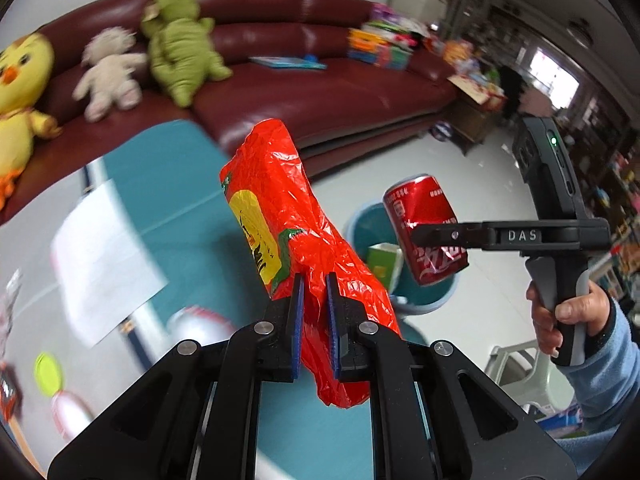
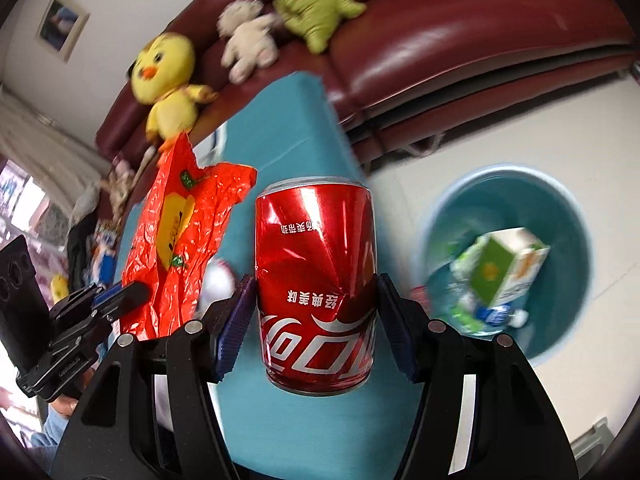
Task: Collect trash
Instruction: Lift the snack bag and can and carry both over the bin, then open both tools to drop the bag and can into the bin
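Note:
My left gripper [image 1: 315, 300] is shut on a crumpled red plastic bag [image 1: 280, 216] with a yellow print, held above the teal table [image 1: 168, 184]. The bag also shows in the right wrist view [image 2: 180, 240], with the left gripper [image 2: 120, 296] beside it. My right gripper [image 2: 316, 304] is shut on a dented red cola can [image 2: 316, 280], held upside down above the table edge. In the left wrist view the can [image 1: 424, 220] and right gripper [image 1: 440, 236] hang over a teal trash bin [image 1: 368, 224]. The bin [image 2: 568, 216] holds a green-and-white carton [image 2: 500, 272] and other trash.
A dark red sofa [image 1: 320, 96] with a yellow chick toy [image 1: 20, 92], a white plush [image 1: 108, 72] and a green plush [image 1: 180, 48] stands behind the table. A white paper [image 1: 100, 260] and small items lie on the table. A grey stool [image 1: 524, 376] stands on the white floor.

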Motion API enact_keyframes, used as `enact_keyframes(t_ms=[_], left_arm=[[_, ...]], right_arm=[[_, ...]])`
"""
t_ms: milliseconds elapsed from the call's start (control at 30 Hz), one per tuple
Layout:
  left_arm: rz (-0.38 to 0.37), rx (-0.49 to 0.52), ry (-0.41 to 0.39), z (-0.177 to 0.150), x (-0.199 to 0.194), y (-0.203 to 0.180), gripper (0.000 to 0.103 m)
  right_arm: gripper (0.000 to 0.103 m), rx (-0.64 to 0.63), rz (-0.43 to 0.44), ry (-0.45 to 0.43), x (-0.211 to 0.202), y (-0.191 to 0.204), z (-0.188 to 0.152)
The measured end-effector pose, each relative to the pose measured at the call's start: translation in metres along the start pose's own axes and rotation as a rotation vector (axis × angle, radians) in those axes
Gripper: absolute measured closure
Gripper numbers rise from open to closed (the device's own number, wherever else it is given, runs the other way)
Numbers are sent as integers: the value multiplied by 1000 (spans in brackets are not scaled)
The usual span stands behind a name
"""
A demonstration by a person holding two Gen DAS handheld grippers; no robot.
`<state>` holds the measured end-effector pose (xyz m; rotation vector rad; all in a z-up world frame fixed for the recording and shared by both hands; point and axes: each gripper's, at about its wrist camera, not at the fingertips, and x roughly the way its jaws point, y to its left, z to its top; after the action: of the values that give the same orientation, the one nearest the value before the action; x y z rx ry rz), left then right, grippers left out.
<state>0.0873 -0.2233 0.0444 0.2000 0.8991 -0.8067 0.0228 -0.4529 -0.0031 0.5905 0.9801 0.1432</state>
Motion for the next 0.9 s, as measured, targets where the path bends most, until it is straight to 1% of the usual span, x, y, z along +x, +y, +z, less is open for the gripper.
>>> enact_keyframes(t_ms=[133,367,533,733,767,800,833,867,900], left_arm=[[-62,43,31,17,38,-34,92],[-142,87,98,34,100,-77,92],[-167,106,143,37,138,-96,92],[-178,98,208,36,183,-104,91],[-178,96,218,35,189,-104,85],[-175,96,231,34,195,-105,76],[-163,98,241,33,201,-106,58],[-146,102,242,31,201,-107,44],[-126,111,230,29,202,-106,41]], right_arm=[[44,66,-67,-41,-26,-46,7],[44,155,-152,-43,-40,-103,8],[44,196,-188,-20,-39,-130,10],[44,226,-217,0,-36,-150,13],[44,231,-221,5,-34,-153,14],[44,234,-226,12,-32,-155,14],[44,236,-229,18,-31,-158,16],[44,238,-230,23,-29,-160,16],[44,239,-231,26,-27,-162,17]])
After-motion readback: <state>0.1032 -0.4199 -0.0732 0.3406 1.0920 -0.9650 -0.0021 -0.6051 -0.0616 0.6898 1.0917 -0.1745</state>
